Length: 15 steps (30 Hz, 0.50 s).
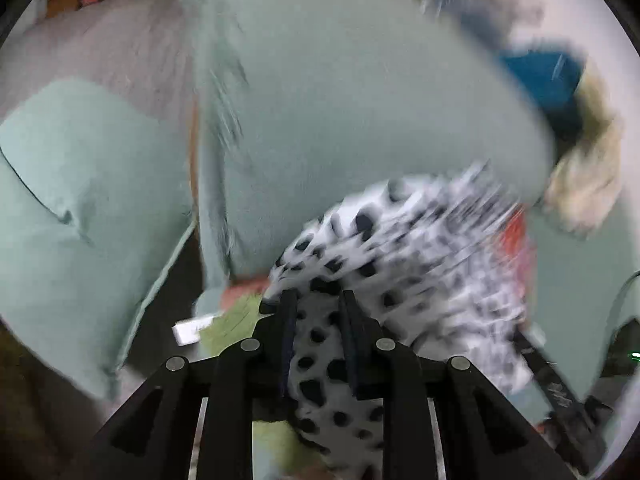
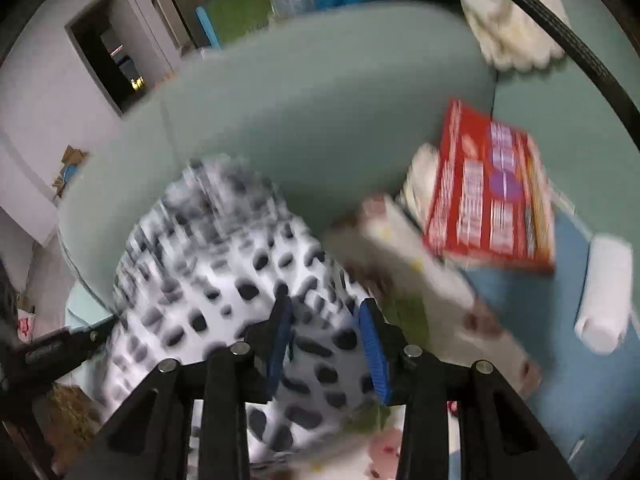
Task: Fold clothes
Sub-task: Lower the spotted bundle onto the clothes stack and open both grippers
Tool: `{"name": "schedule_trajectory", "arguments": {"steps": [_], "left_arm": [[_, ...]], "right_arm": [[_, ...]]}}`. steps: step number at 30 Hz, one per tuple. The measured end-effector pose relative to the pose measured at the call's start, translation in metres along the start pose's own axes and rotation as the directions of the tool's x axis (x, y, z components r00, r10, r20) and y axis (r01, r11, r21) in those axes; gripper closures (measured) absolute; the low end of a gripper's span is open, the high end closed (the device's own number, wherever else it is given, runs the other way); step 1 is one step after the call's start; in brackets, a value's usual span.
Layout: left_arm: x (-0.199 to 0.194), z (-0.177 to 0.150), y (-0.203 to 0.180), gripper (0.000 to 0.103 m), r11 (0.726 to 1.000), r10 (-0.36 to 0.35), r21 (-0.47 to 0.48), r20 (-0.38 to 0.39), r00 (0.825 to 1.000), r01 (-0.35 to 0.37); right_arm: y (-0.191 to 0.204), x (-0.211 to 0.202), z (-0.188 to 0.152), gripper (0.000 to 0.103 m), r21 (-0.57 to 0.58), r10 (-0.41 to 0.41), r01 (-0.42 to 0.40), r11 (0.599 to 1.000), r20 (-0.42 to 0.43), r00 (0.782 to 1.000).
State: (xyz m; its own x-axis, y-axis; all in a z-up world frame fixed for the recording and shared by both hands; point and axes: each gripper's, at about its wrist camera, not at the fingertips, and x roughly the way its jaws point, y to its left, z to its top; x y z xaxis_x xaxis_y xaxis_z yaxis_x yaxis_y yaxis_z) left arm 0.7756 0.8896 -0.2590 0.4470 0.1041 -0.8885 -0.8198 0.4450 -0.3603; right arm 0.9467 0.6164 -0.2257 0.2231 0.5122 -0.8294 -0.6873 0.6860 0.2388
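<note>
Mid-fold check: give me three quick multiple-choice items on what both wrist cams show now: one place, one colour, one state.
1. Where is the red box?
A. right of the spotted garment
B. under it
C. in a gripper

2. What colour are the garment's spots?
A. red
B. black
C. green

3. What lies between the left hand-held gripper's fingers?
A. nothing
B. the box
C. spotted fabric

Answers:
1 A: in the right wrist view it sits to the right.
2 B: black spots on white.
3 C: fabric fills the gap.
</note>
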Motion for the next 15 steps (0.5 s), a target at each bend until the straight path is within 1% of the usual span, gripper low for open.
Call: {"name": "schedule_trajectory", "arguments": {"steps": [2, 3, 5, 6, 7, 8, 9, 10, 11, 12, 13, 15], "left_arm": [[0.005, -0.005, -0.002, 0.08, 0.999, 0.044, -0.007, 0.045, 0.998, -0.043], [0.004, -0.006, -0.004, 0.08, 0.998, 0.07, -0.001, 0.063, 0.996, -0.071], [0.002, -0.006, -0.011, 0.077, 0.993, 0.115, 0.025, 0.071, 0.991, -0.117], [0.001, -0.005, -0.015, 0.076, 0.992, 0.12, 0.03, 0.069, 0.99, -0.122], [0.0, -0.005, -0.017, 0.074, 0.992, 0.119, 0.03, 0.07, 0.99, -0.121], [-0.004, -0.005, -0.015, 0.072, 0.994, 0.106, 0.022, 0.074, 0.992, -0.108], [-0.01, -0.006, -0.011, 0.071, 0.997, 0.082, 0.004, 0.084, 0.993, -0.083], [-0.02, -0.008, -0.003, 0.071, 0.999, 0.038, -0.031, 0.107, 0.993, -0.035], [-0.033, -0.014, 0.006, 0.071, 0.998, -0.011, -0.064, 0.143, 0.99, 0.021], [-0.051, -0.026, 0.015, 0.072, 0.993, -0.063, -0.086, 0.2, 0.978, 0.082], [-0.067, -0.039, 0.02, 0.072, 0.99, -0.09, -0.083, 0.247, 0.965, 0.113], [-0.097, -0.062, 0.023, 0.072, 0.991, -0.106, -0.04, 0.304, 0.947, 0.124]], "right_arm": [[-0.002, -0.006, -0.008, 0.061, 0.037, 0.027, -0.028, 0.999, 0.026, 0.999], [0.004, -0.01, -0.005, 0.061, 0.055, 0.052, -0.054, 0.997, 0.042, 0.998], [0.018, -0.02, -0.002, 0.061, 0.075, 0.111, -0.117, 0.99, 0.078, 0.991], [0.028, -0.025, -0.011, 0.061, 0.038, 0.139, -0.142, 0.989, 0.078, 0.987], [0.043, -0.027, -0.022, 0.062, -0.023, 0.145, -0.143, 0.989, 0.054, 0.988], [0.057, -0.03, -0.033, 0.061, -0.084, 0.149, -0.146, 0.986, 0.03, 0.988], [0.068, -0.026, -0.045, 0.062, -0.133, 0.115, -0.114, 0.985, -0.001, 0.993], [0.073, -0.018, -0.057, 0.061, -0.149, 0.064, -0.068, 0.987, -0.029, 0.997], [0.071, -0.015, -0.069, 0.063, -0.113, 0.049, -0.055, 0.992, -0.052, 0.997], [0.067, -0.018, -0.08, 0.063, -0.049, 0.06, -0.063, 0.997, -0.062, 0.996], [0.063, -0.024, -0.09, 0.062, 0.013, 0.089, -0.088, 0.996, -0.053, 0.995], [0.057, -0.047, -0.117, 0.061, 0.13, 0.158, -0.157, 0.979, 0.001, 0.987]]}}
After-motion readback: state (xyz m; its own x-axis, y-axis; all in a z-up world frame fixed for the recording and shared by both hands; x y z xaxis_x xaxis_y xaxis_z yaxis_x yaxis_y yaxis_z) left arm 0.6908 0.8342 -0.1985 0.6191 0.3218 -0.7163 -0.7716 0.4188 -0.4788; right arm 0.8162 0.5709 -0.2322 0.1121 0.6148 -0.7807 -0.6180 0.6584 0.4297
